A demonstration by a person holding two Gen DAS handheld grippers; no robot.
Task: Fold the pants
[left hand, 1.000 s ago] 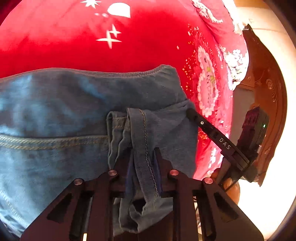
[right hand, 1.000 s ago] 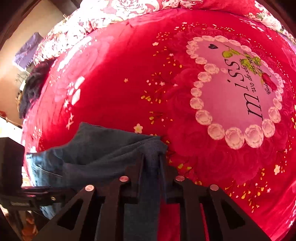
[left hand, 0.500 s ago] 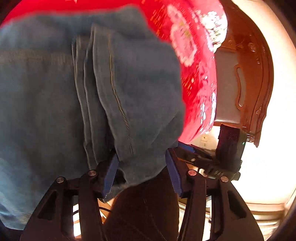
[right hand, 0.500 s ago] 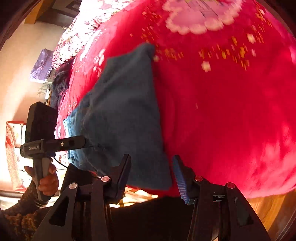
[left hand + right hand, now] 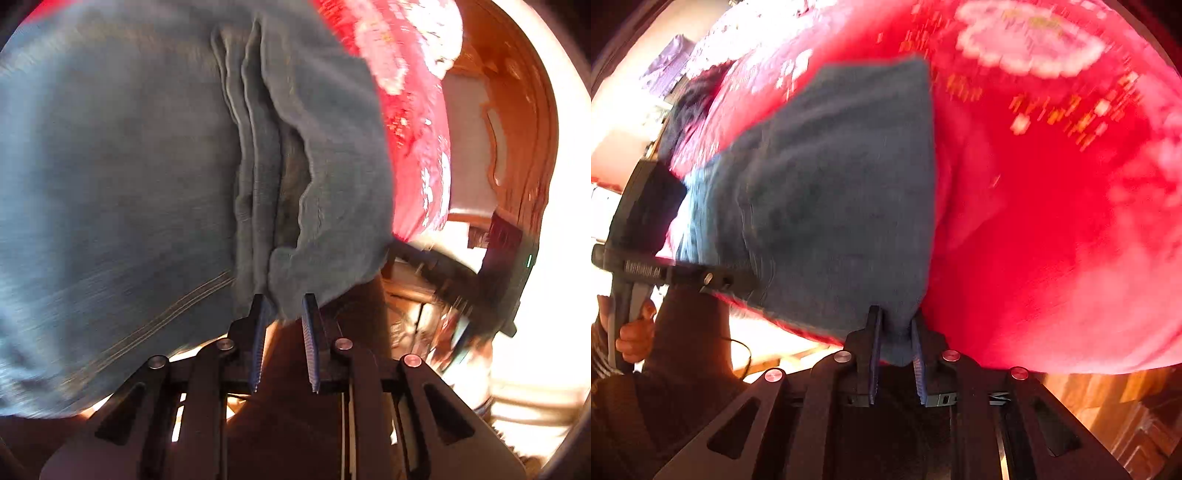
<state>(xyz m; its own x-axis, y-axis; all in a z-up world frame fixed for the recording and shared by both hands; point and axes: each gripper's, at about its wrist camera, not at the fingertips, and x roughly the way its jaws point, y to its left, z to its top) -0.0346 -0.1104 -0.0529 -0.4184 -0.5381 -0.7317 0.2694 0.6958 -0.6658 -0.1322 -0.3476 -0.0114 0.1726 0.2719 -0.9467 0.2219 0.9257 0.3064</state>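
We've re-clamped: left tongs (image 5: 283, 306) and right tongs (image 5: 896, 325) both grip the pants' (image 5: 831, 192) near edge, dragging the fold off the bed (image 5: 1052, 240).

The left gripper (image 5: 284, 306) points forward with its two blue-padded fingers (image 5: 258, 332) a narrow gap apart, pinching a corner of the pants (image 5: 147, 166) between their tips. The right gripper (image 5: 895, 328) holds its fingers (image 5: 873, 354) likewise close together, clamped on another corner of the pants (image 5: 831, 184). From the right wrist view the left gripper (image 5: 750, 286) shows at the left edge, its handle gripped by the left hand (image 5: 631, 332), fingers curled round it, with a dark knitted sleeve at the wrist. From the left wrist view the right gripper's body appears blurred at the right edge.
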